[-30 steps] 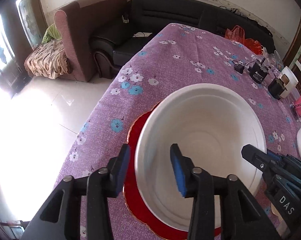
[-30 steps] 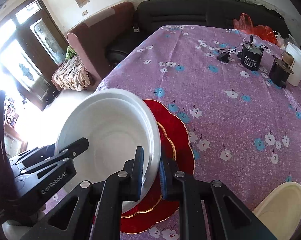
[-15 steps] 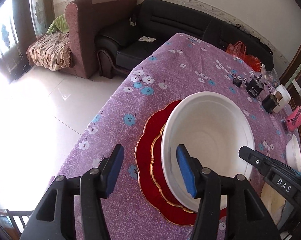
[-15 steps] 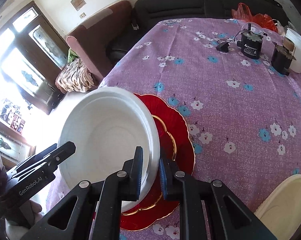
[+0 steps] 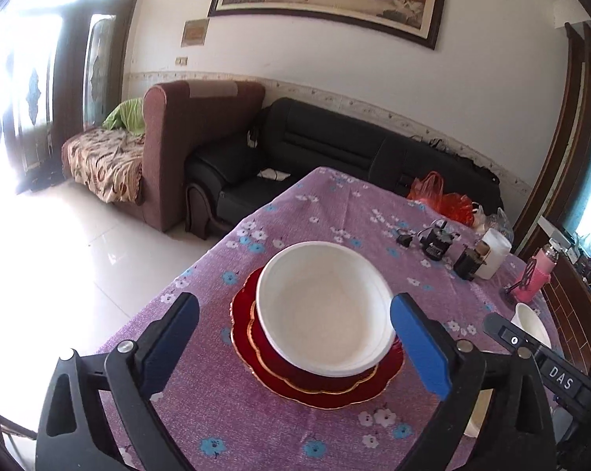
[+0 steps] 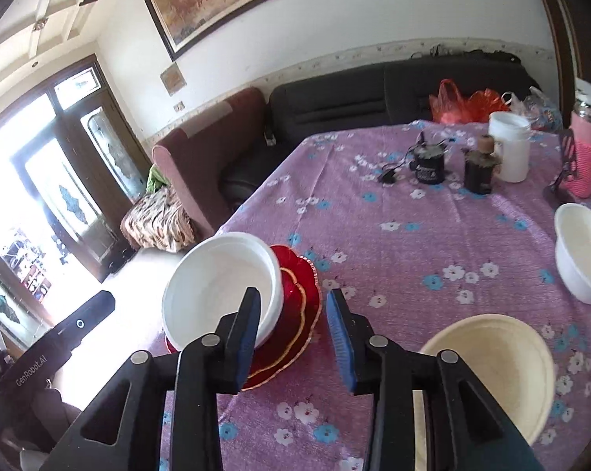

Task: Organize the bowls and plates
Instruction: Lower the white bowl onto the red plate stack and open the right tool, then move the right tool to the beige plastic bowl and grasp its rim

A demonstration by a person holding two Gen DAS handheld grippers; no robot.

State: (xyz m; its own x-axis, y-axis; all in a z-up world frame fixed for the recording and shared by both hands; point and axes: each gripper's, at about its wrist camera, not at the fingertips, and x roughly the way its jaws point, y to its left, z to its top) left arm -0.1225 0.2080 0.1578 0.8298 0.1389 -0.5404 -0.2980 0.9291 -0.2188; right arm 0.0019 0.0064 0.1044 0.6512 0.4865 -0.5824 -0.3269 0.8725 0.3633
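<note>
A large white bowl [image 5: 323, 310] rests on stacked red gold-rimmed plates [image 5: 315, 384] near the table's left edge; the bowl [image 6: 221, 286] and plates [image 6: 295, 302] also show in the right wrist view. My left gripper [image 5: 293, 343] is open wide and empty, pulled back above the bowl. My right gripper [image 6: 293, 335] is open and empty, just right of the bowl. A cream bowl [image 6: 491, 369] sits at the lower right and a white bowl [image 6: 584, 255] at the far right.
The purple flowered tablecloth [image 6: 413, 243] covers the table. At the back stand black devices [image 6: 429, 165], a white tub [image 6: 509, 145], a pink bottle [image 6: 584, 157] and orange bags [image 6: 464, 106]. Sofas stand beyond the table; the floor drops off at the left.
The right gripper let go of the white bowl's rim and opened. Both grippers pulled back and up; the left opened wider. The bowl now lies on the red plates.
</note>
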